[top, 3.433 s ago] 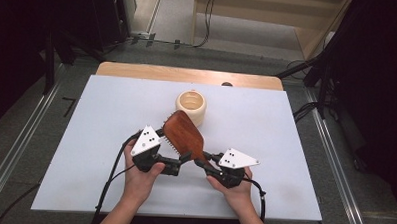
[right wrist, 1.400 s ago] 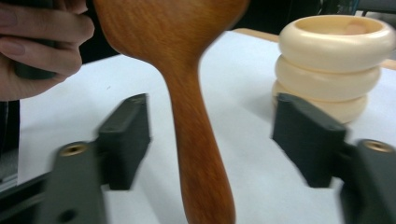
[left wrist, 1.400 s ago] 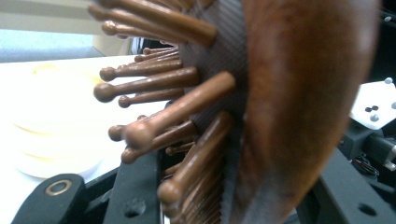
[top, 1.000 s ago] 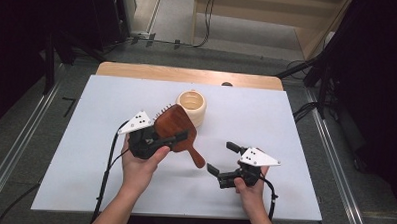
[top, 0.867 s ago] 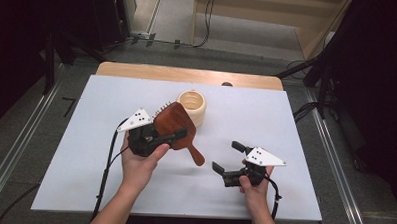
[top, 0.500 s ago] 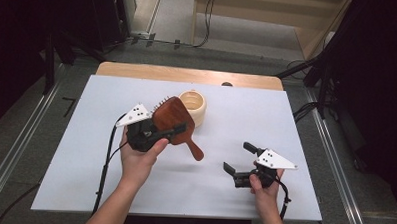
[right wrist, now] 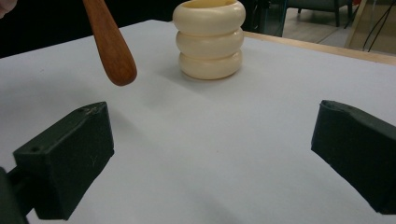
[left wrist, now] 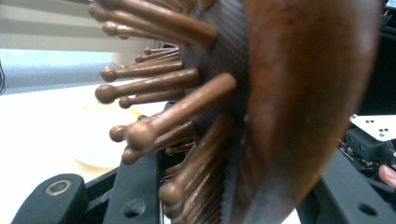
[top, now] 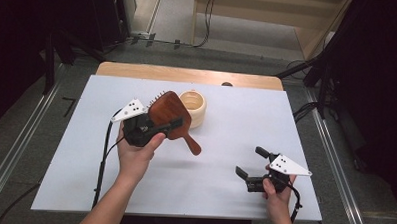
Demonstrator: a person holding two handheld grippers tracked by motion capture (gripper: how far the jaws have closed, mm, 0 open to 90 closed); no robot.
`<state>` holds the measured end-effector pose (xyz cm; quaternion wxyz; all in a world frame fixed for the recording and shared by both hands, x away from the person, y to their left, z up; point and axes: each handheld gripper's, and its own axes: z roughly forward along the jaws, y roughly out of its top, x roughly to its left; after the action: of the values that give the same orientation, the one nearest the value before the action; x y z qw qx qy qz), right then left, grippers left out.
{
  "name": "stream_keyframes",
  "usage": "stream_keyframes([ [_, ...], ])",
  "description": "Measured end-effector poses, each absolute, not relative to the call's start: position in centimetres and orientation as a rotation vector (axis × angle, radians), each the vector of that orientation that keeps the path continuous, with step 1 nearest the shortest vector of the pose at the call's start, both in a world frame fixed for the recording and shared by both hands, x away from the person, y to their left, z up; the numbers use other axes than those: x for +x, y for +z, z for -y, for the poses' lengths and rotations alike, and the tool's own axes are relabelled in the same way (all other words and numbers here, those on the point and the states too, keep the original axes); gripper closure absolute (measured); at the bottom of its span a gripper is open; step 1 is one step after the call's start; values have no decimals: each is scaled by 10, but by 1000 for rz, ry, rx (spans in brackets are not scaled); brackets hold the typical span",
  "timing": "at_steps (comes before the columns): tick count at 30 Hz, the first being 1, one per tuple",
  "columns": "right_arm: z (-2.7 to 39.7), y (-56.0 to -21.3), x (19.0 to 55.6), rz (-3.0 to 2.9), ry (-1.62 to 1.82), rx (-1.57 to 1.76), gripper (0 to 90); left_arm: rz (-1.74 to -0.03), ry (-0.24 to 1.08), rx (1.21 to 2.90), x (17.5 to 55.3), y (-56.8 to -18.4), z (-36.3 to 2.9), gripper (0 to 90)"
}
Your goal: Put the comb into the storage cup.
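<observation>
The worktop [top: 223, 193] is a pale sheet with a strip of bare wood along its far edge, and the cream ribbed cup [top: 192, 108] standing toward that far edge serves as the landmark here. Just to the left of the cup, and lifted clear of the surface, is the wooden hairbrush [top: 169, 116]: its broad reddish-brown head sits beside the cup's left wall, its smooth back faces up and toward the person, and its handle slants down and nearer, ending in a rounded tip in front of the cup. The left claw [top: 158, 128] has the brush head clamped between its jaws (the left gripper view shows the ball-tipped wooden bristles on one side and the polished back on the other, each against a black jaw), and the hand that carries it sits to the cup's near left. The right claw [top: 249, 164] is well apart from the cup, toward the near right of the sheet, low over the surface; its two black jaws stand wide apart with nothing between them, and the right gripper view looks past them to the cup [right wrist: 209, 38] and the hanging handle tip [right wrist: 112, 46] to that cup's left.
</observation>
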<state>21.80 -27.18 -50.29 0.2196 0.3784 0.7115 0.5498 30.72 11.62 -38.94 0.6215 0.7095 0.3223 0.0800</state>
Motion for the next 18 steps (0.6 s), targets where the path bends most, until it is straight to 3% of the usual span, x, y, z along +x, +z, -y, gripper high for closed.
stream_keyframes([
  [18,301,-510,205,-1951,1473,1091,0,-747,208,1620,317,-380,-121,585],
])
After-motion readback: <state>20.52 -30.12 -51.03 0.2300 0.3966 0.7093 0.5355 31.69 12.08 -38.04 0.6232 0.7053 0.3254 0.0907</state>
